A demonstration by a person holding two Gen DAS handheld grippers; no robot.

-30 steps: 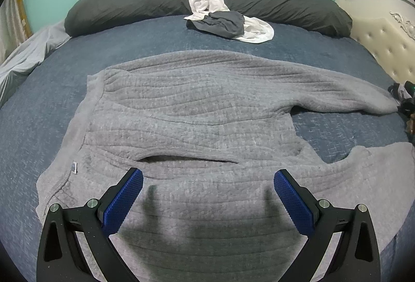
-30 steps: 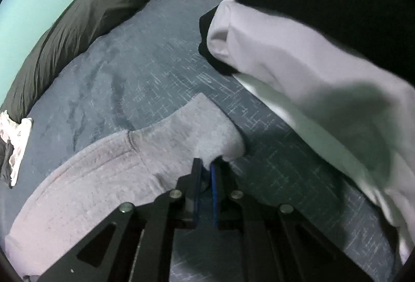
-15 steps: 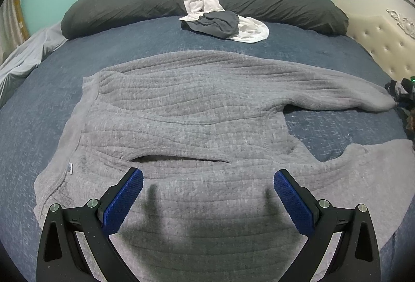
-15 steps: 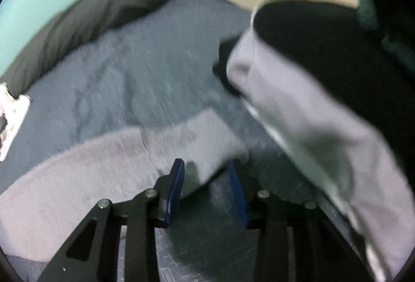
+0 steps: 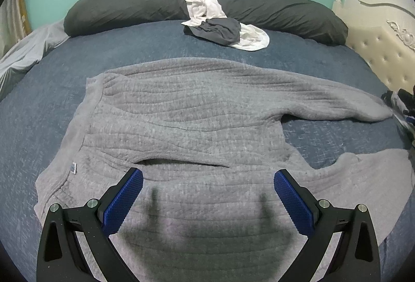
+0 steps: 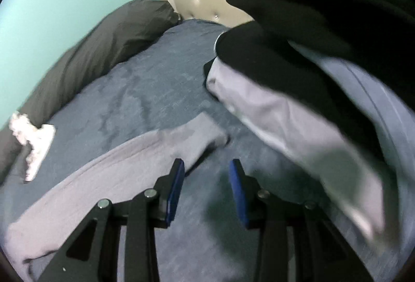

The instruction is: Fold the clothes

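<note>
Sprawling mid-frame on the bed (image 5: 155, 46), the grey knit sweater (image 5: 186, 111) looks soft, floppy, fairly heavy; grip cuff (image 6: 207, 134) or hem. Left tongs (image 5: 208, 184) and right tongs (image 6: 206, 173) gape, empty.

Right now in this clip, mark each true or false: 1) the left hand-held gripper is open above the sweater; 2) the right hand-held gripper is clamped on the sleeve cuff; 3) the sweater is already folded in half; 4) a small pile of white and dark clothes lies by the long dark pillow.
1) True: the left hand-held gripper is open over the grey sweater.
2) False: the right hand-held gripper is open, the sleeve cuff lying just ahead of it.
3) False: it lies spread flat, sleeves out.
4) True: the clothes pile rests against the pillow.
</note>
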